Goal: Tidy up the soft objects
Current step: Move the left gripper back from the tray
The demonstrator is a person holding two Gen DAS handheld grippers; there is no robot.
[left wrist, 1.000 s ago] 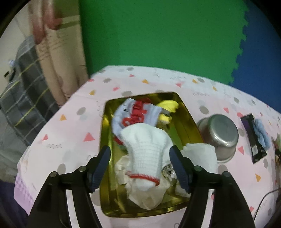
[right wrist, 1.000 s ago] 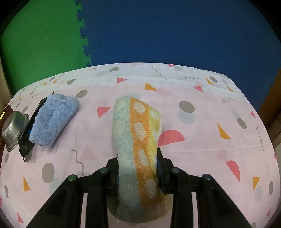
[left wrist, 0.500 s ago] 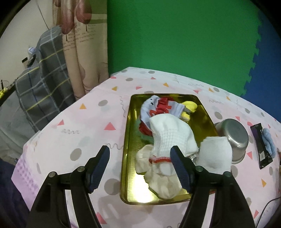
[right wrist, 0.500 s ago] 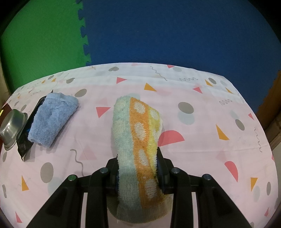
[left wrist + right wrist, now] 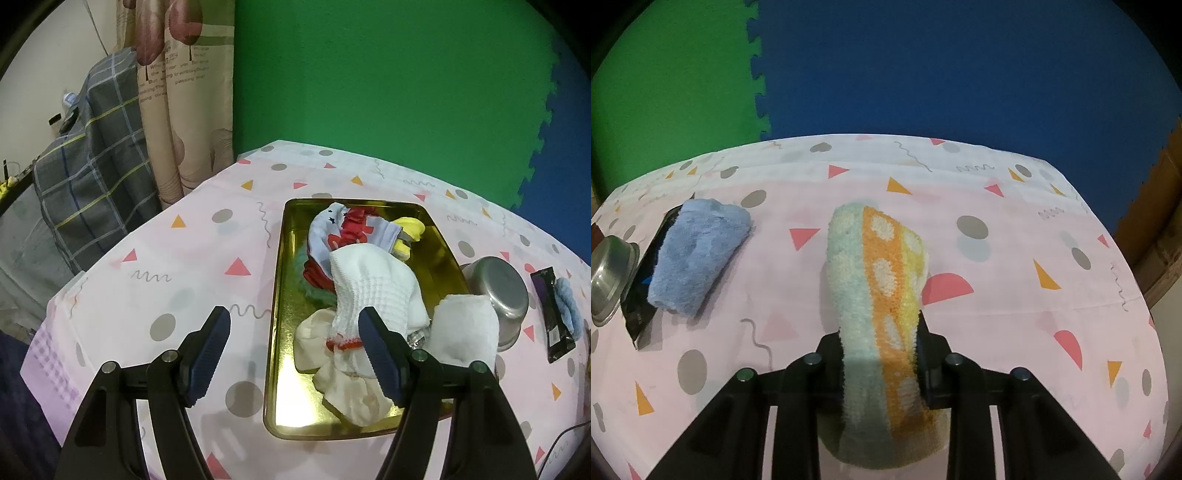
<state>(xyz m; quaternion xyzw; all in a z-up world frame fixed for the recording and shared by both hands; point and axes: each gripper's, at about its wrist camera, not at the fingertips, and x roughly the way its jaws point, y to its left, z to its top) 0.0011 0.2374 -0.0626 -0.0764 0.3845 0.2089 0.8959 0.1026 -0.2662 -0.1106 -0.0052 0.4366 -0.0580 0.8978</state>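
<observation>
right fingers (image 5: 925, 363) pinching striped sock (image 5: 882, 295), left fingers (image 5: 210, 350) spread

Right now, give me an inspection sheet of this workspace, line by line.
Surface: pink patterned tablecloth.
Job's things: striped fuzzy sock in the right gripper; blue fuzzy sock lying partly on a black packet; white socks piled in the gold tray.
Clutter: steel bowl beside the tray.
Grippers: left gripper open, empty; right gripper shut on the striped sock.
Cables: dark cable at table edge.
Surroundings: green and blue foam wall, curtain.
</observation>
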